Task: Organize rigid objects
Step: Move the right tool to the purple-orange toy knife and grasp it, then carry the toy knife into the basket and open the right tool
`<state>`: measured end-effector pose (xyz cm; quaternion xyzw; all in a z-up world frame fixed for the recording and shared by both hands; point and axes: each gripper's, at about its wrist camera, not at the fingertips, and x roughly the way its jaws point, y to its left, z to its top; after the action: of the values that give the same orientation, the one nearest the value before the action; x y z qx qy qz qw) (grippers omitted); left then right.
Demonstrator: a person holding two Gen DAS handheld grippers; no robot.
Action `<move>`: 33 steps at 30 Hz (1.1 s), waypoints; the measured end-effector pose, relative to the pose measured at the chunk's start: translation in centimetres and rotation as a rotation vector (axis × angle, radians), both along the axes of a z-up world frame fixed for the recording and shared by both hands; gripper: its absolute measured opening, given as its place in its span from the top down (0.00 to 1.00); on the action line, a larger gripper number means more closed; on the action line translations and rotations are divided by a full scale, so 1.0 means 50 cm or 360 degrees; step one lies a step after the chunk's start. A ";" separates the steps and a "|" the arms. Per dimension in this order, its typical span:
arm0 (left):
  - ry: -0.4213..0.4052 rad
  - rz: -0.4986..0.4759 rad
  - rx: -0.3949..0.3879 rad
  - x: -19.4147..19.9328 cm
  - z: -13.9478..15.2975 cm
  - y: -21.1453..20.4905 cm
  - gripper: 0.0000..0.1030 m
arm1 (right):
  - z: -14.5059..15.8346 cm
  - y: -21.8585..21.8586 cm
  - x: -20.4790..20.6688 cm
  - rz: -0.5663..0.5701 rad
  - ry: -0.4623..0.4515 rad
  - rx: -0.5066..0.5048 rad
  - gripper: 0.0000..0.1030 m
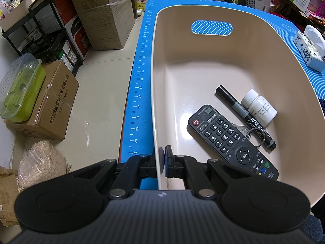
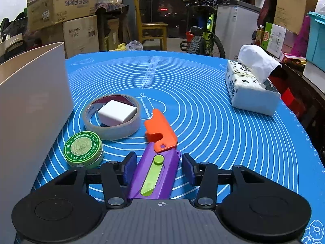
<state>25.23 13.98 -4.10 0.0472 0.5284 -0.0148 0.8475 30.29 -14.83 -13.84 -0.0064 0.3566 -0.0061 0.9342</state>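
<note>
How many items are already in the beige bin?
3 clearly: the remote control, the black permanent marker right of it, and the white pill bottle beside the marker. A key ring with something partly hidden under the remote may make more.

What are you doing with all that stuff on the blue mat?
A person is tidying things into a beige bin with two hand-held grippers. The left gripper is clamped on the bin's rim. Inside lie a remote, a marker and a white bottle. The right gripper is open around a purple and orange toy knife, not gripping it. The tape roll and green tin wait on the mat.
</note>
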 end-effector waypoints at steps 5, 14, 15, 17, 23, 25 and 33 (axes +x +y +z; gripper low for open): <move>-0.0001 0.0000 0.0004 -0.001 0.001 0.001 0.94 | -0.011 0.016 -0.017 -0.0083 -0.0066 -0.0035 0.42; -0.0001 -0.0003 0.0000 -0.002 0.004 0.001 0.94 | 0.003 -0.015 -0.027 -0.0089 -0.0091 0.0094 0.56; -0.0001 -0.0003 0.0003 -0.002 0.004 0.001 0.94 | 0.003 -0.021 -0.028 -0.0089 -0.0089 0.0104 0.56; -0.0001 -0.0003 0.0004 -0.003 0.005 0.002 0.94 | 0.009 -0.028 -0.032 -0.0080 -0.0111 0.0116 0.56; 0.0002 -0.0004 0.0006 -0.002 0.003 -0.001 0.94 | 0.047 -0.026 -0.048 -0.0054 -0.0219 0.0153 0.56; 0.0002 -0.0004 0.0004 -0.003 0.003 0.000 0.94 | 0.072 -0.024 -0.051 -0.0039 -0.0266 0.0176 0.56; 0.0003 -0.0001 0.0004 -0.003 0.003 -0.001 0.94 | 0.188 0.010 -0.046 0.0118 -0.0445 0.0271 0.56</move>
<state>25.08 13.95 -3.96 0.0485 0.5291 -0.0145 0.8470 27.99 -14.31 -4.41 0.0605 0.2220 0.0578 0.9714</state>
